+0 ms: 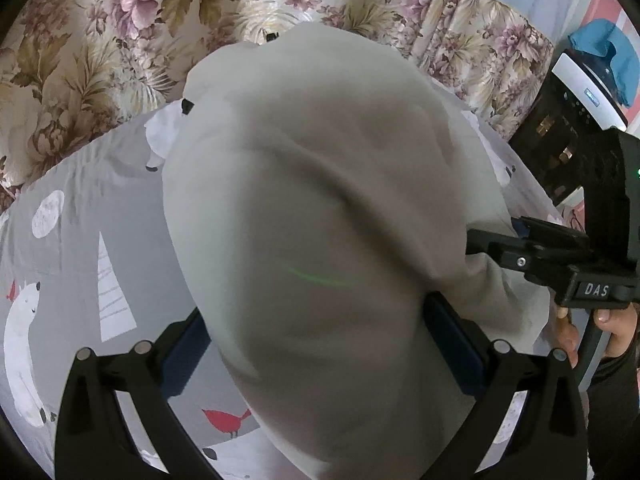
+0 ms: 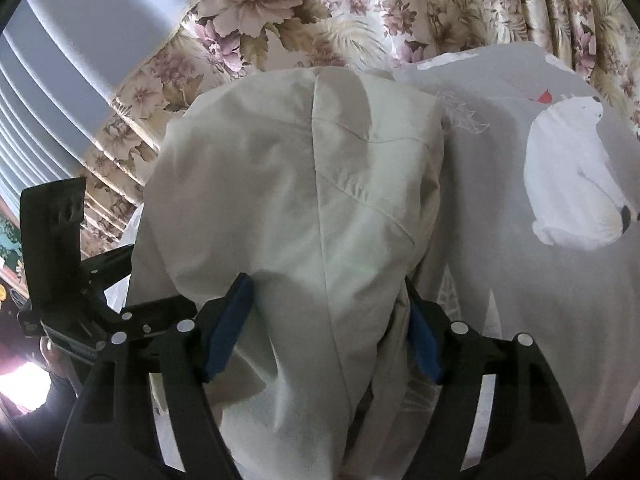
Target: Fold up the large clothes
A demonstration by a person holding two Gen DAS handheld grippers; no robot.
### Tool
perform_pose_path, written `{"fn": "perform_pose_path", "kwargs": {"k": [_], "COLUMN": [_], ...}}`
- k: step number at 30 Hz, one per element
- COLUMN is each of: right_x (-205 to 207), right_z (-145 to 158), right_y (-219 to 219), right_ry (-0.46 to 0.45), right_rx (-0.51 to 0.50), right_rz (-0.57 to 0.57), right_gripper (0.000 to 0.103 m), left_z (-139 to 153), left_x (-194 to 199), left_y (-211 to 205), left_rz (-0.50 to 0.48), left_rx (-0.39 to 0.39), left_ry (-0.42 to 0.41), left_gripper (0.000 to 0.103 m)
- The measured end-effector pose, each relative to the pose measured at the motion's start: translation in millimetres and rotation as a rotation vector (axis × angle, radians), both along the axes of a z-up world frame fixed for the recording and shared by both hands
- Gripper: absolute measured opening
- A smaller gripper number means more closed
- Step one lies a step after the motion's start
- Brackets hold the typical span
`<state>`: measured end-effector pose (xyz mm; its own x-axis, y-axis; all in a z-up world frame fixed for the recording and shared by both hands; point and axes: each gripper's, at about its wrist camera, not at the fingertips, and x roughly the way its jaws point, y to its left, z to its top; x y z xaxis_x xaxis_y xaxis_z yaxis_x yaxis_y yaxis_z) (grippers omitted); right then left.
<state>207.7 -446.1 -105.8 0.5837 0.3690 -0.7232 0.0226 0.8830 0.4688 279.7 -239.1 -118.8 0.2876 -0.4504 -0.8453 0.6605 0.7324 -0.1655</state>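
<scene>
Left gripper (image 1: 316,344): black two-finger frame with blue pads (image 1: 452,348), jaws spread wide, a bunched fold of the pale grey-beige cotton garment (image 1: 320,184) draped between them; whether the pads press the cloth cannot be told.

Right gripper (image 2: 324,324): same build, blue pads (image 2: 228,328) set wide on either side of a hanging fold of the garment (image 2: 296,184); the cloth fills the gap, contact with the pads unclear.

Garment: heaped on the grey bedsheet printed with white polar bears, white trees and red birds (image 1: 80,216), rising toward both cameras.

Left wrist view only: the right gripper from its side (image 1: 500,256), marked "DAS", a hand (image 1: 608,324) in a dark sleeve on its handle; a black-and-white appliance (image 1: 576,120) with a blue cloth (image 1: 612,56) on top.

Right wrist view only: the garment's stitched seams (image 2: 320,184), sharp here, blurred in the other view.

Both views: floral cream-and-mauve curtain (image 2: 320,12) behind the bed.
</scene>
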Motion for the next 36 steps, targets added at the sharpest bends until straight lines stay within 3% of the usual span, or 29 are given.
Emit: {"fn": "perform_pose_path", "kwargs": {"k": [3,5,9,11,14,23,26,32,36], "right_x": [9.4,9.5,0.6,-1.6,-3.6,-6.2,-13.5,-37.1,-49.7], "right_z": [-2.5,-1.7,-3.5,-3.1,-2.2,9.1,31.5,93.9,101.7], "right_y": [6.5,16.0,27.2,29.2,29.6,33.7,39.8,84.6,147.3], "right_ry": [-0.001,-0.007,-0.044,-0.063,-0.087,-0.126,-0.183,-0.276,-0.265], "right_rx": [-0.035,-0.094,-0.143,-0.138,-0.117,-0.018,0.019,0.063,0.072], "right_rz": [-0.004,-0.005,-0.049,-0.056,-0.061,-0.062,-0.054,0.045,0.143], "right_gripper": [0.077,0.074,0.066,0.055,0.049,0.044,0.042,0.041,0.041], "left_z": [0.2,1.3,6.9,10.1,13.0,33.5,54.0,107.4,110.2], "left_x": [-1.3,-4.7,-15.4,-15.3,-9.8,-1.0,-5.2,-36.3,-61.1], "left_y": [-4.5,-5.0,-8.2,-6.5,-1.6,21.6,33.3,98.9,162.9], "left_rz": [0.009,0.011,0.023,0.040,0.055,0.077,0.079,0.091,0.145], "left_rx": [0.019,0.028,0.057,0.049,0.020,-0.091,-0.142,-0.237,-0.218], "left_ry": [-0.016,-0.041,-0.108,-0.113,-0.087,0.003,0.000,-0.054,-0.085], "left_gripper": [0.102,0.097,0.080,0.072,0.064,0.049,0.047,0.046,0.047]}}
